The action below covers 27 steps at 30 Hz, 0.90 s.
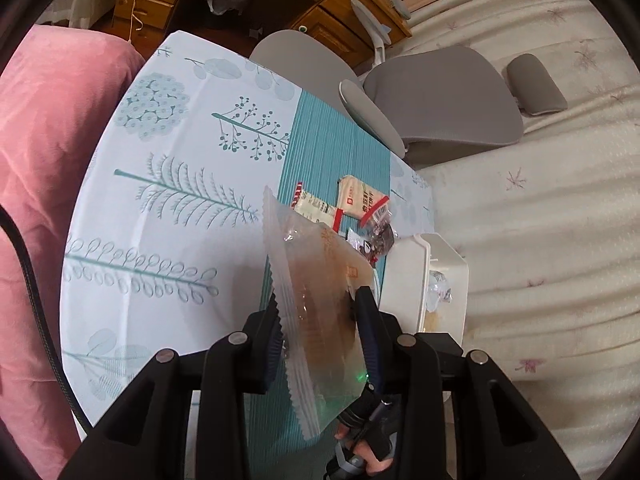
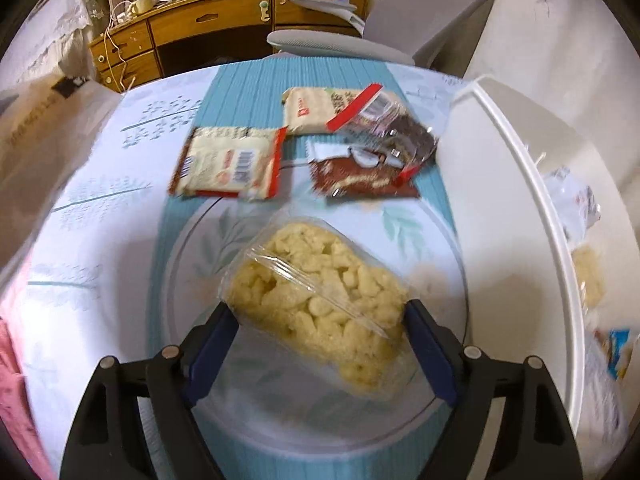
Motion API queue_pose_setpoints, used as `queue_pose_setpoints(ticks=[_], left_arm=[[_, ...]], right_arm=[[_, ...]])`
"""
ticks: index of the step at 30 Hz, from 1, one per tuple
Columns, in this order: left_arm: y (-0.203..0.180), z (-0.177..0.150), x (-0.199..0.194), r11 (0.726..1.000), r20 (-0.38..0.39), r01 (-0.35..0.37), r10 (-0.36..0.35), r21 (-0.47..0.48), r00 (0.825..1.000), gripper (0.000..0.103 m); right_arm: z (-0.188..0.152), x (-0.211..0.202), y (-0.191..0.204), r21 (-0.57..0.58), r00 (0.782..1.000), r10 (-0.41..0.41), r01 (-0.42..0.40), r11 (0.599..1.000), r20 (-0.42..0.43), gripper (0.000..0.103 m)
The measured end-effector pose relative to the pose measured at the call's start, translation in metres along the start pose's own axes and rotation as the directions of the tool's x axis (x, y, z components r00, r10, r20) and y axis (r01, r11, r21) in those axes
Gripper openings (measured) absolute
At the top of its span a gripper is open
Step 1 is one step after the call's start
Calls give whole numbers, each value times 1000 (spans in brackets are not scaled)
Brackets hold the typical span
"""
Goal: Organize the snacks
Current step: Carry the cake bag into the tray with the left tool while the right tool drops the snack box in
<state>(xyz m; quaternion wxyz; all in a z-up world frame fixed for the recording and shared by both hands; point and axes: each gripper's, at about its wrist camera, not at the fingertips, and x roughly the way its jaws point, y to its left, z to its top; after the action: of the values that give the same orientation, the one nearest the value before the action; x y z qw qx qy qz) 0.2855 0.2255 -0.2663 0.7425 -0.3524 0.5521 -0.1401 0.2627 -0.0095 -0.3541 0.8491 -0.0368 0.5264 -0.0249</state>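
My left gripper [image 1: 320, 300] is shut on a clear packet with brownish contents [image 1: 316, 264] and holds it upright above the table. To its right stands the white bin [image 1: 408, 276] with wrapped snacks inside. My right gripper [image 2: 320, 312] points down at a clear pack of yellow puffed snacks [image 2: 320, 296] lying on a glass plate [image 2: 192, 280]. Its jaws stand wide, and both blue fingertips [image 2: 224, 320] touch the pack's sides. Beyond the plate lie two cream packets [image 2: 228, 164] [image 2: 312, 110], a brown packet [image 2: 360, 176] and a clear bag with a red strip [image 2: 400, 128].
The bin's white rim [image 2: 520, 184] runs along the right side of the plate. A patterned tablecloth with a teal runner [image 1: 332, 144] covers the table. A grey chair [image 1: 440, 96] stands behind it, with a pink cloth [image 1: 52, 140] at the left and a wooden desk [image 2: 208, 28] at the back.
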Motion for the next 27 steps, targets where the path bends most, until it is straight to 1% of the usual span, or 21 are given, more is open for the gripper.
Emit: queue_pose_setpoints(ticks=[1, 5, 8, 10, 15, 18, 21, 24, 27], left_arm=[[0, -5, -3, 1000, 3, 6, -6, 5, 1000, 32], [-4, -23, -16, 999, 24, 22, -23, 37, 999, 32], [-8, -37, -25, 997, 38, 49, -51, 55, 998, 32], [-10, -45, -30, 996, 41, 63, -66, 62, 997, 32], [-21, -64, -42, 991, 57, 108, -113, 81, 992, 32], [-31, -77, -48, 985, 58, 147, -152, 92, 987, 32], [-44, -88, -48, 980, 56, 163, -170, 111, 984, 32], [-58, -99, -47, 976, 59, 188, -195, 112, 979, 32], [-73, -110, -45, 971, 70, 208, -217, 116, 974, 32]], right_arm=[[-4, -5, 2, 6, 1000, 12, -12, 1000, -6, 77], [-25, -24, 5, 52, 995, 93, -90, 995, -45, 76], [-41, -35, 5, 90, 986, 149, -141, 986, -81, 76], [-54, -44, 3, 130, 973, 200, -185, 974, -114, 76], [-77, -69, 0, 169, 948, 277, -251, 953, -156, 75], [-86, -89, -5, 157, 943, 297, -275, 949, -147, 75], [-92, -110, -19, 166, 930, 344, -322, 932, -128, 75], [-94, -127, -34, 160, 920, 381, -363, 918, -97, 75], [-95, -145, -52, 127, 916, 396, -386, 914, -62, 75]])
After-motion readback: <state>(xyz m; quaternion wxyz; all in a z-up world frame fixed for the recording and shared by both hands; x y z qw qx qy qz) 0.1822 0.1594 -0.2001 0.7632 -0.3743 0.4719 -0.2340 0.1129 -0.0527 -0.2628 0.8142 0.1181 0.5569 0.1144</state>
